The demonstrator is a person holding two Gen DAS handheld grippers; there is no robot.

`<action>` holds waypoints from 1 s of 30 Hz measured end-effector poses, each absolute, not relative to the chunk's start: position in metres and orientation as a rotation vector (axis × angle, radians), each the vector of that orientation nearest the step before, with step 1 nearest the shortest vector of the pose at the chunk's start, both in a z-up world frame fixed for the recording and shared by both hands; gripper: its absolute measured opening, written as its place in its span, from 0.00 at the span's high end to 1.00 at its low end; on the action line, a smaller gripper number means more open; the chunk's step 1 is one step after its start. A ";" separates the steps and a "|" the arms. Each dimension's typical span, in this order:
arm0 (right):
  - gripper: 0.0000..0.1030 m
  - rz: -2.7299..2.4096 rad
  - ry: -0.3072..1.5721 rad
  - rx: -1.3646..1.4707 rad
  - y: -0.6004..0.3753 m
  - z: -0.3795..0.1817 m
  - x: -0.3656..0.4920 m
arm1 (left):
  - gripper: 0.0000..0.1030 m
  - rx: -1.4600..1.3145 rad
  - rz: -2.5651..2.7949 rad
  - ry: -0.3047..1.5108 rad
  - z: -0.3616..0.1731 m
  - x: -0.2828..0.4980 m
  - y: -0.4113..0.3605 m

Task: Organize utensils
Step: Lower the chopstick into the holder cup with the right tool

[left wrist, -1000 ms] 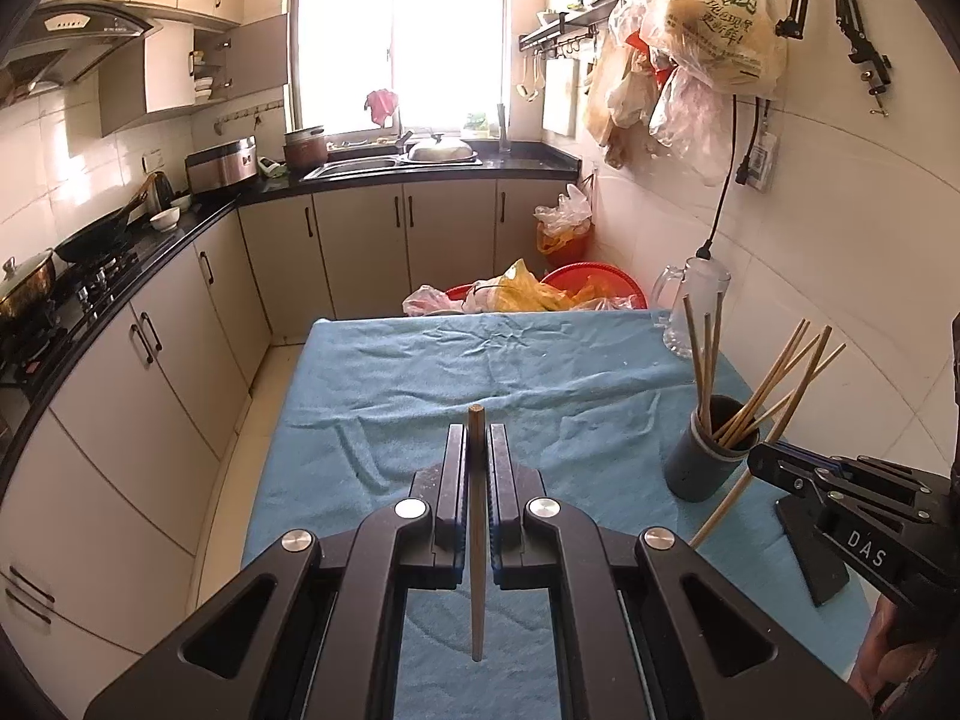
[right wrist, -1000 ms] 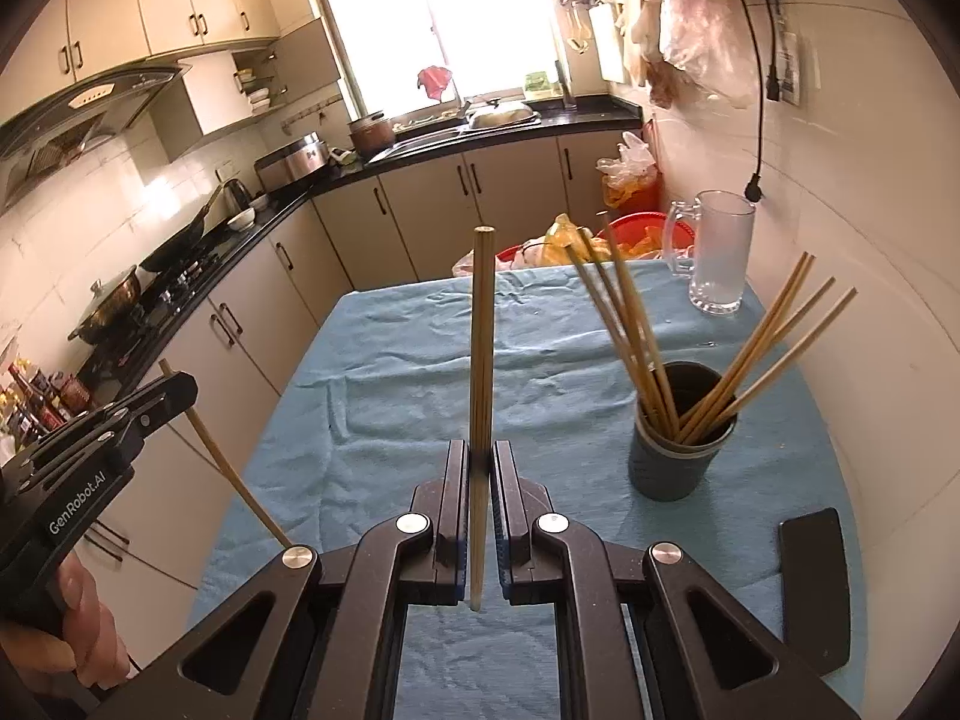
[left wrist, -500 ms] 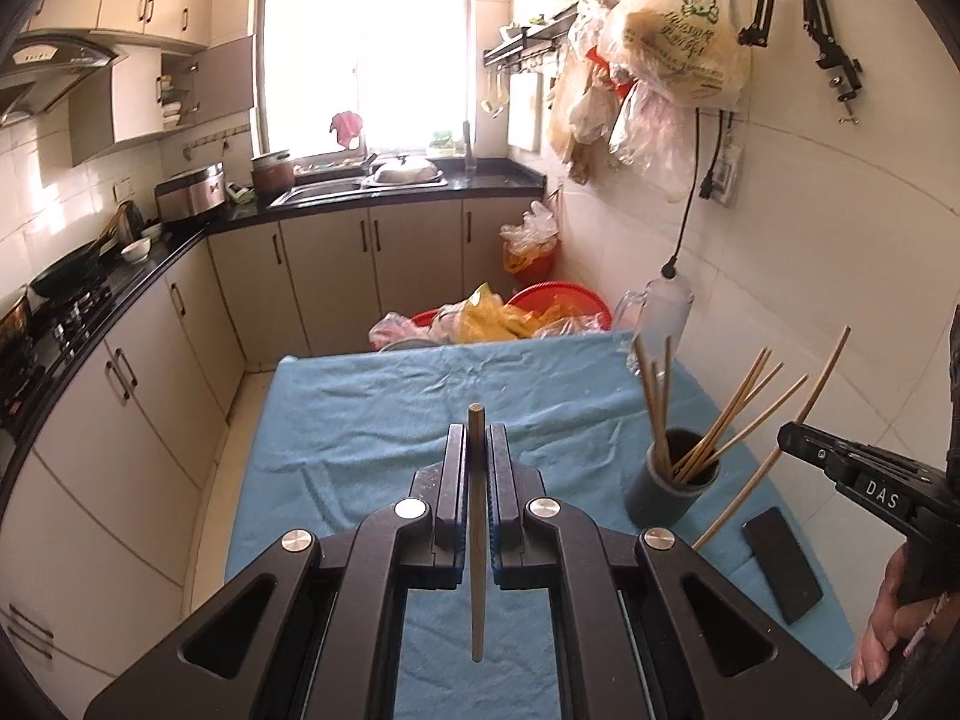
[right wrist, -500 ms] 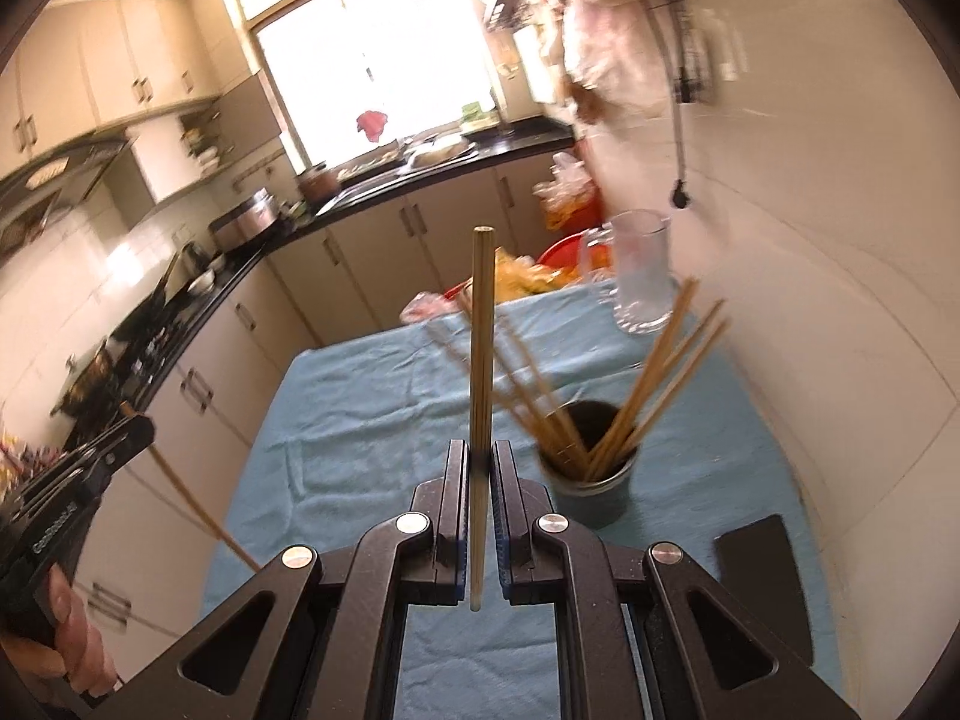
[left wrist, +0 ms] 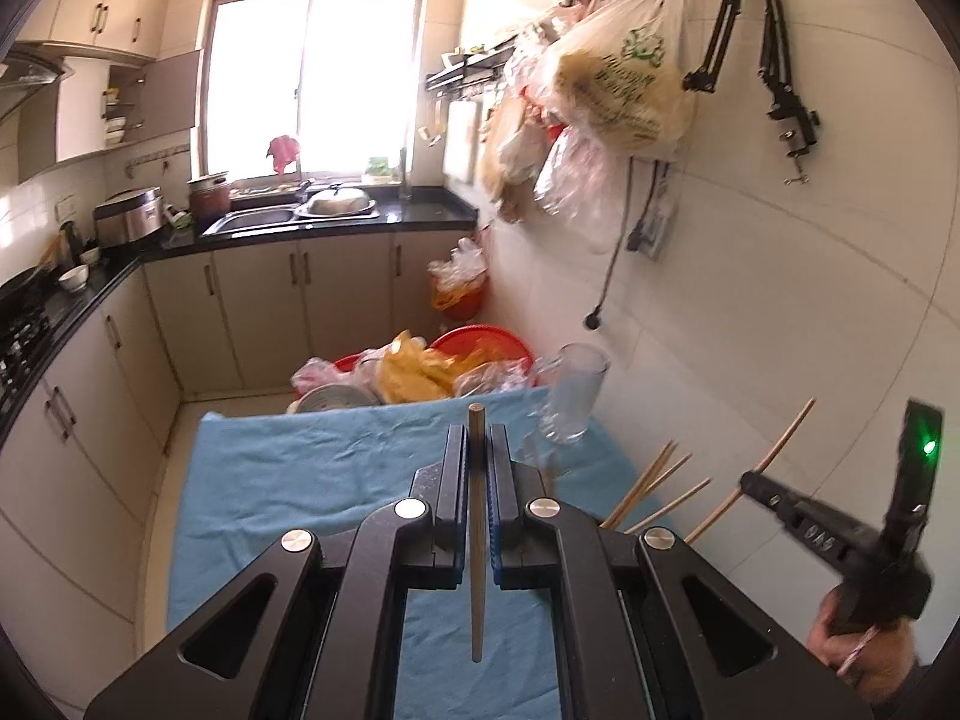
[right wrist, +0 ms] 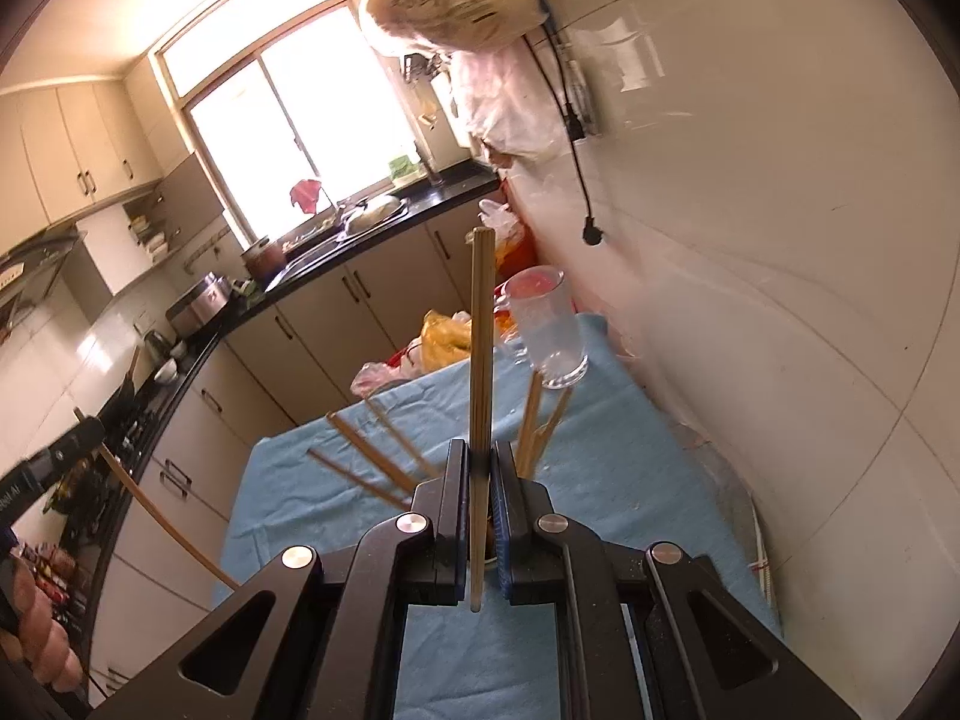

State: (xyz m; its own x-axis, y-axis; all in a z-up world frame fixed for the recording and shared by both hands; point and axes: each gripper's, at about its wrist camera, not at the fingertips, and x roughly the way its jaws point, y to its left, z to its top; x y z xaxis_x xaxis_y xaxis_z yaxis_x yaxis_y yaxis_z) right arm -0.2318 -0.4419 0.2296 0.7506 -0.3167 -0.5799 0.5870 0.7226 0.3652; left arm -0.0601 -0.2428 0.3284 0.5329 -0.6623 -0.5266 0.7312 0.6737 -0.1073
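My left gripper (left wrist: 477,438) is shut on a wooden chopstick (left wrist: 477,570) that runs straight along its fingers, above the blue cloth-covered table (left wrist: 288,480). My right gripper (right wrist: 480,450) is shut on a second chopstick (right wrist: 482,330), which stands up well past its fingertips. Several chopsticks (right wrist: 372,456) fan out from a cup that is hidden behind the right gripper's jaws; their ends (left wrist: 654,480) also show beside the left gripper. In each wrist view the other gripper appears at the side, the right one (left wrist: 757,483) and the left one (right wrist: 69,441), each with its chopstick.
A glass mug (right wrist: 549,330) stands at the table's far right corner by the tiled wall. Beyond the far edge lie a red basin and plastic bags (left wrist: 432,366). Filled bags (left wrist: 618,90) hang on the wall above. Kitchen cabinets (left wrist: 78,420) line the left side.
Both grippers have risen and swung toward the cup, each still holding its chopstick. The cup, plainly seen before, is now hidden behind the jaws. The right wrist view has rolled.
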 end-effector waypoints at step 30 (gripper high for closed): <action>0.93 -0.477 0.587 0.550 -0.487 0.190 -0.182 | 0.95 0.142 -0.888 0.653 0.264 -0.047 -0.365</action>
State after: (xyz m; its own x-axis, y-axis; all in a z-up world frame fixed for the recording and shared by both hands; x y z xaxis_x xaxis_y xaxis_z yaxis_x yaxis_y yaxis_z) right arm -0.1817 -0.4868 0.1902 0.7340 -0.2605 -0.6272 0.5607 0.7536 0.3431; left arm -0.0473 -0.3647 0.2644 0.4526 -0.6742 -0.5836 0.7576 0.6359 -0.1470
